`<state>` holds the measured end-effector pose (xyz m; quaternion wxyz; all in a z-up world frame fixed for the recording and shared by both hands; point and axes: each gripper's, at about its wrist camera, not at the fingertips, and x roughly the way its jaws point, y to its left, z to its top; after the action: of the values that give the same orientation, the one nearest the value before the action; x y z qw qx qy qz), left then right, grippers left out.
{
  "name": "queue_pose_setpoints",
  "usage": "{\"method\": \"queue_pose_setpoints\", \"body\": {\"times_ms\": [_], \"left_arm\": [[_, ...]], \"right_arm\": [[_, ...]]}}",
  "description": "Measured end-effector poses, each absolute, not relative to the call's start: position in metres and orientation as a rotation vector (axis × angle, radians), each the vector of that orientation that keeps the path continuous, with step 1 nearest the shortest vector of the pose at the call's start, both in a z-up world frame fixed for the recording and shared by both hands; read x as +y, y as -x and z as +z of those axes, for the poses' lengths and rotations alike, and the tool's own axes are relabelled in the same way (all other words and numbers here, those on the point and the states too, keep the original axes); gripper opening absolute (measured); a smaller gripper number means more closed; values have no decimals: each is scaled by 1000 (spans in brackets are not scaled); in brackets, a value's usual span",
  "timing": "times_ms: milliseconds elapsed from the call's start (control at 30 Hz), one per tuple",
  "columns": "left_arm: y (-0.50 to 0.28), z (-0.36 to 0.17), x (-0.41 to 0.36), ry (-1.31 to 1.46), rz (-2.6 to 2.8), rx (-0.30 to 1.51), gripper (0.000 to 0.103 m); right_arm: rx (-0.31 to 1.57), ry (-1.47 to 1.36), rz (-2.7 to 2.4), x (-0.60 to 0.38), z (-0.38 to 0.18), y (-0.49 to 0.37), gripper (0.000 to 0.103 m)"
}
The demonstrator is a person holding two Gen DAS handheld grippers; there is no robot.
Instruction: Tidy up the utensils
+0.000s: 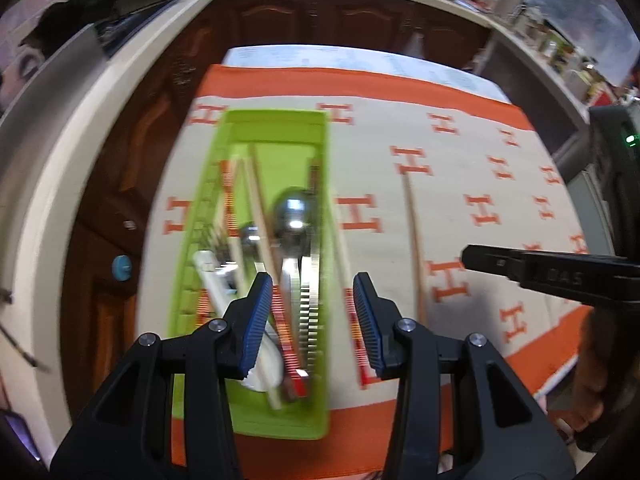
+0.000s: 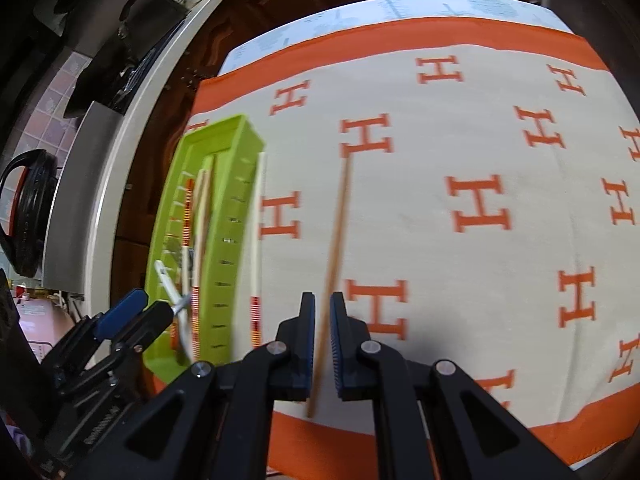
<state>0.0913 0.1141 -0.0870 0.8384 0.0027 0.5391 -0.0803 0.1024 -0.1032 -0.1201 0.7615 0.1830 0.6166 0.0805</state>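
Observation:
A green tray on the left holds a metal ladle, a white spoon and several chopsticks. My left gripper is open above the tray's right edge. Its fingers straddle a white chopstick with a red-striped end, which lies just right of the tray. A wooden chopstick lies on the cloth further right. My right gripper hovers over the wooden chopstick's near half. Its fingers stand a narrow gap apart, the stick shows through that gap, and I see no contact.
The table carries a cream cloth with orange H marks and an orange border. A pale kitchen counter over dark wooden cabinets curves around the left and far sides. A black kettle stands at the left. A hand holds the right gripper.

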Motion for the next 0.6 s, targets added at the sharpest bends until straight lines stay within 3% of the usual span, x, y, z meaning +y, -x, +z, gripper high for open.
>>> {"method": "queue_pose_setpoints", "body": {"times_ms": [267,400,600], "left_arm": [[-95,-116,80,32,-266,1231,39],[-99,-130,64,29,-286,1268,29],[-104,-156,48,-25,-184,1345,29]], "right_arm": [[1342,-462,140,-138,-140,-90,7],[1346,-494,139,-149,-148,-89,7],[1335,-525,152,-159,-154,-89,7]]}}
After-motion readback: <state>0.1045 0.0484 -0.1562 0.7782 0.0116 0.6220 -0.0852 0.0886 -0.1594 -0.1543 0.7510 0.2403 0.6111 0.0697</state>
